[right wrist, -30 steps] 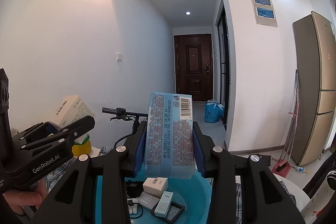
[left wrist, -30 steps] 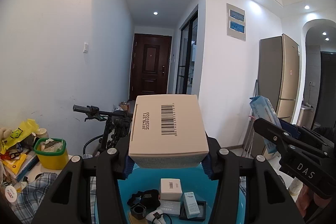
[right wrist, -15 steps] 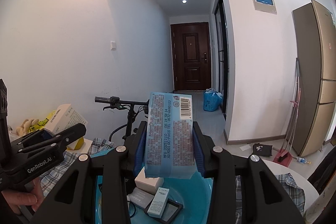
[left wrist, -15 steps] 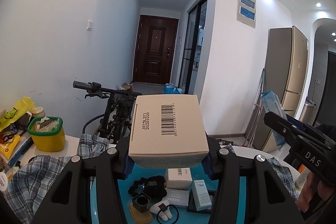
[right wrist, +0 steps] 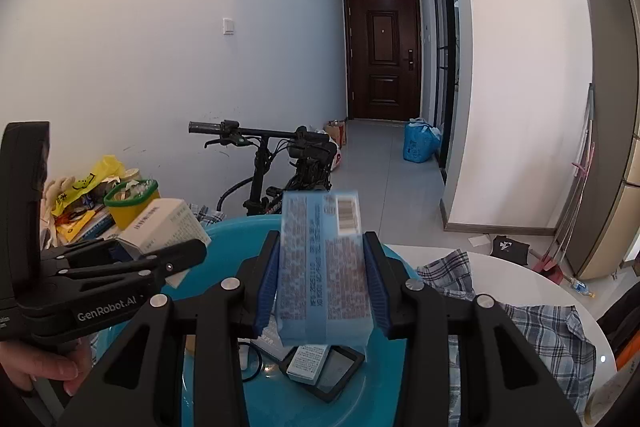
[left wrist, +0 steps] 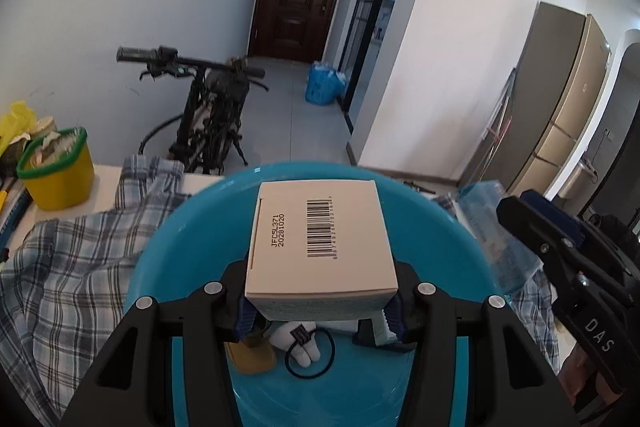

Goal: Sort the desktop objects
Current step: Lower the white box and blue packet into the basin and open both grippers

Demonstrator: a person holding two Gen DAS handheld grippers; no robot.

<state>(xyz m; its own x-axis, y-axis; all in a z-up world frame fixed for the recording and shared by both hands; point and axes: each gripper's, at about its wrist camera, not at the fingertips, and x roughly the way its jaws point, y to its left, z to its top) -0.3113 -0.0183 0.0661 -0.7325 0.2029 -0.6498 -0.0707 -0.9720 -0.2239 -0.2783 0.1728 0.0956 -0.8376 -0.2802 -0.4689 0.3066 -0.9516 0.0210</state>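
The left gripper (left wrist: pixel 320 311), a black two-finger tool with blue pads, has its jaws closed on a beige rectangular cardboard box (left wrist: pixel 320 247) that bears a barcode and printed code on its upper face; the box sits squarely between the pads and is held above a round turquoise plastic basin (left wrist: pixel 440 247). In the right wrist view the same box shows as a white-sided carton at the left, over the basin's near-left rim. The right gripper (right wrist: pixel 324 291), of the same black build, has its jaws clamped on a light blue soft packet (right wrist: pixel 324 267) covered in small print with a barcode near its top; the packet stands upright between the pads, also above the basin, and looks slightly blurred. Inside the basin lie a black elastic ring (left wrist: pixel 310 355), a small white object with a black tag (left wrist: pixel 298 343), a tan flat piece (left wrist: pixel 252 357), a slim pale box (right wrist: pixel 308 361) and a black square frame (right wrist: pixel 336 375). The basin rests on a blue-and-white checked cloth (left wrist: pixel 60 287) spread over the white counter (right wrist: pixel 520 279). A yellow tub with a green rim (left wrist: pixel 56 171) stands on the counter to the left, well apart from the basin. A person's hand (right wrist: pixel 40 371) grips the left tool's handle. A black bicycle (left wrist: pixel 208 115) stands behind the counter.
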